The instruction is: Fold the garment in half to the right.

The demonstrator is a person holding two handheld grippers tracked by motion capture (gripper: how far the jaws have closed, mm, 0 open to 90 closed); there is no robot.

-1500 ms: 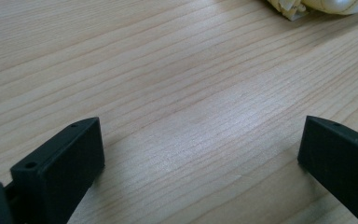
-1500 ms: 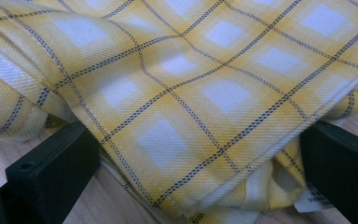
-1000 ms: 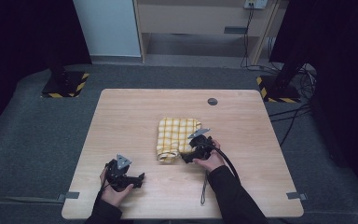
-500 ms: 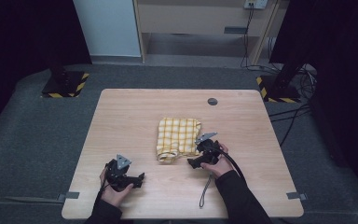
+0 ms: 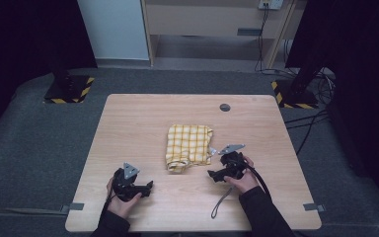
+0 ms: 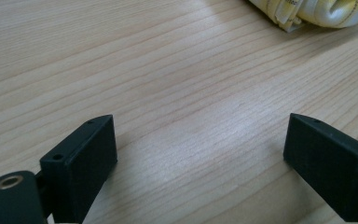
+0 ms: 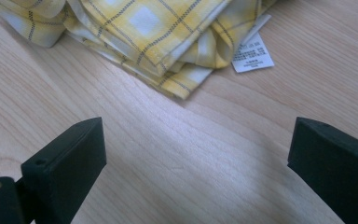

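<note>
Right gripper sat low over the worktop, just beside the near right corner of a folded yellow checked cloth, its jaws spread wide with only bare wood between them. From that gripper's own view, the cloth lay a little beyond the jaws, folded in loose layers, with a small white label sticking out at its edge and lying flat on the wood. Its cable trailed back across the worktop towards the person's sleeve. Left gripper rested near the front left of the worktop, well apart from the cloth. Its jaws were also spread, though they had just been closing slightly, with nothing between them. One rolled corner of the cloth appeared far ahead in the left gripper view. A small dark round spot, possibly a hole or a cap, marked the far side of the worktop.
</note>
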